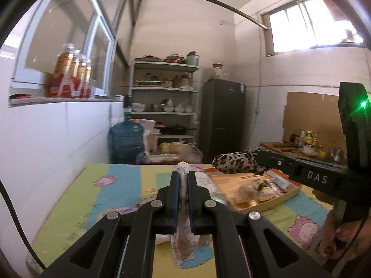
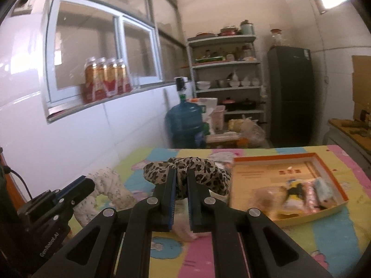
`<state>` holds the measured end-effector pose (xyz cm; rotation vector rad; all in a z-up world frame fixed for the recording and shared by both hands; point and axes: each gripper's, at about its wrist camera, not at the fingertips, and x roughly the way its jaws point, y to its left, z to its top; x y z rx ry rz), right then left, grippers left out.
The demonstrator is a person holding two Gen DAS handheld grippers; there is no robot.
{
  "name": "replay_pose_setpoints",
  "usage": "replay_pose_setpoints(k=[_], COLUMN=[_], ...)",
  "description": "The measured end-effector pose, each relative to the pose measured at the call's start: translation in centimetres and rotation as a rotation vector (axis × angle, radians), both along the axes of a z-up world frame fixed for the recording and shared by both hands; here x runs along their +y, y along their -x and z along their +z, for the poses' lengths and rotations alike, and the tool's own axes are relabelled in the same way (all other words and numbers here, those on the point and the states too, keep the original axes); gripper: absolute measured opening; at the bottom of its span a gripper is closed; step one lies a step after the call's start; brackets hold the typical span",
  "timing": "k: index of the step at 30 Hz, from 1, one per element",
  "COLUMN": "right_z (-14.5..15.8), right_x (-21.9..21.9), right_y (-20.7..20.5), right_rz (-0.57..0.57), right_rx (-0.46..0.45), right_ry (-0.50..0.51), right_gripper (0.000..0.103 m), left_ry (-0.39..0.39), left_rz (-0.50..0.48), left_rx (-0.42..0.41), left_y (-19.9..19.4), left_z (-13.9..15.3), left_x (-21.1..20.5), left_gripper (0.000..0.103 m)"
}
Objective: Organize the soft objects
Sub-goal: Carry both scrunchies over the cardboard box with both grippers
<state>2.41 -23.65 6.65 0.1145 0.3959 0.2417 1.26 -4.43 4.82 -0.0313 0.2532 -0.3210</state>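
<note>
**Two scrunchies in the air, box on the right: how I'd land them**

Both claws are loaded. The left gripper is pinched tight on a pale floral scrunchie, which hangs down below the jaws over the near part of the table. The right gripper is pinched on a leopard scrunchie, and most of the fabric bunches out past the tips, so the grip looks like it's only on a fold.

My guess at the step in hand: carry both to the orange-rimmed box sitting on the right half of the table. It already has some small soft bits piled in its near right corner, and the far left part looks bare.

How I'd do it:

- Go one at a time. The right gripper is closer to the box, so the leopard one goes first.
- Get the whole scrunchie over the rim before letting go. The loose fabric could catch the edge and flop outside.
- Drop low, into the bare part, not on top of the pile.
- Keep the left gripper back until the right one is clear, since the two sit close side by side and could bump.
- The floral one dangles a lot, so lift it over the rim rather than dragging it across.
</note>
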Motion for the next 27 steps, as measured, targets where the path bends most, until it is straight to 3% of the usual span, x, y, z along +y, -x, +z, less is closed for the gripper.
replay_pose_setpoints(k=[14,27], right_z=[-1.1,-1.7], right_x=[-8.9,-15.2], right_y=[0.0,-1.9], right_rz=[-0.138,-0.205], right_rx=[0.022,0.03], right_ry=[-0.031,-0.042], right_gripper=[0.009,0.009], left_ry=[0.001,-0.009], left_rz=[-0.132,-0.181], left_rx=[0.035,0.054], left_y=[-3.4,-7.1], left_z=[0.3,-0.2], left_x=[-7.8,-13.8], left_gripper=[0.007,0.007])
